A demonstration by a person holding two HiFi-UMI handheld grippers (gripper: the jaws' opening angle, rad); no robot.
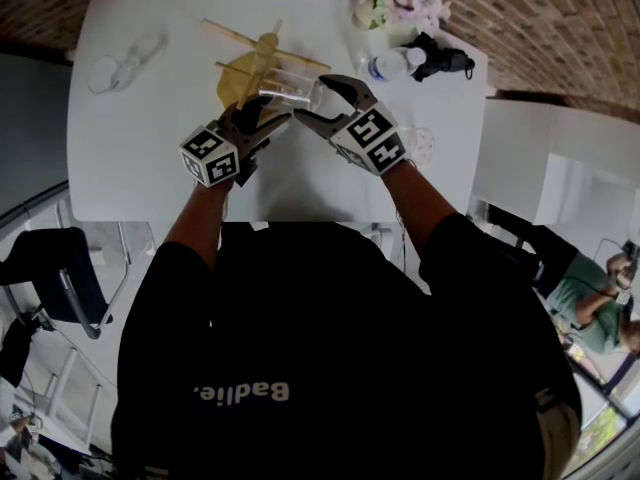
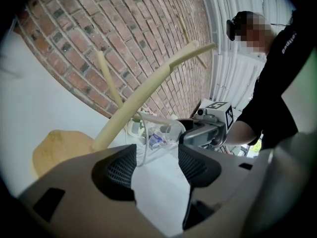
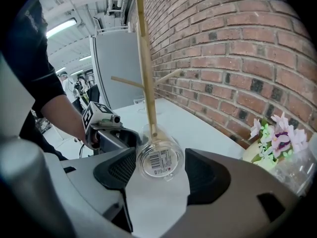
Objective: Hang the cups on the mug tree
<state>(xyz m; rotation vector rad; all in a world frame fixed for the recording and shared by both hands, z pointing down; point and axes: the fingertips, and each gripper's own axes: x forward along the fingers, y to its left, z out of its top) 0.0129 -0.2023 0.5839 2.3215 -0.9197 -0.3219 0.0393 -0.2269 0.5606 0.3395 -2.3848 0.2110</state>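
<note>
Your left gripper (image 1: 263, 116) and right gripper (image 1: 312, 100) both gape open, gripping nothing, beside the glass cup (image 1: 286, 88) on the mug tree (image 1: 262, 56).

White table (image 1: 130, 168) with mug tree (image 1: 262, 60), clear cup (image 1: 118, 69), flowers (image 1: 402, 4), bottle (image 1: 387, 65)

The mug tree (image 1: 262, 58) stood on the table (image 1: 130, 168). A cup (image 1: 287, 91) sat over a peg on its near side, between the left gripper (image 1: 260, 120) and the right gripper (image 1: 318, 103). A second cup (image 1: 118, 68) lay well left of the tree, with flowers (image 1: 400, 3) and a bottle (image 1: 388, 65) to its right.
</note>
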